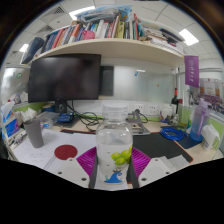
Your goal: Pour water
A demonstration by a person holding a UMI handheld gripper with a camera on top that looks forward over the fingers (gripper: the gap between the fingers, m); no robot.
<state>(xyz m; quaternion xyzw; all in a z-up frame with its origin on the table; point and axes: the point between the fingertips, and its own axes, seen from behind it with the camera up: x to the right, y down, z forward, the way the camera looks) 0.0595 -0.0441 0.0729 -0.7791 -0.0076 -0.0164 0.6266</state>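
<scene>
Item: bottle (114, 148). Clear plastic, white cap on top, label with green fruit and blue print low on the body. It stands between the two fingers, just ahead of the camera, and hides most of the desk behind it. Long axis vertical; cap up, base down toward the fingers. No tilt shows.

Item: gripper (114, 160). Pink pads (88, 158) sit close against either side of the bottle at label height. Both appear to press on it, so the gripper reads as closed around the bottle and holding it; the base is out of sight, so whether it is lifted or resting on the desk cannot be told.

Item: desk (165, 150). White top, cluttered. A red disc (65, 151) lies to the left of the bottle, a grey cup (36, 132) further left. Blue objects (181, 134) lie to the right. A monitor (64, 77) stands behind, a shelf of books (100, 30) above it.

Progress: early. The bottle is in hand, but the cap is on and the bottle is upright, so no water is leaving it. The water level is hard to read through the clear wall. Left to do, by judgement: open it, carry it to a vessel, probably the grey cup, and tip the neck over the rim.
</scene>
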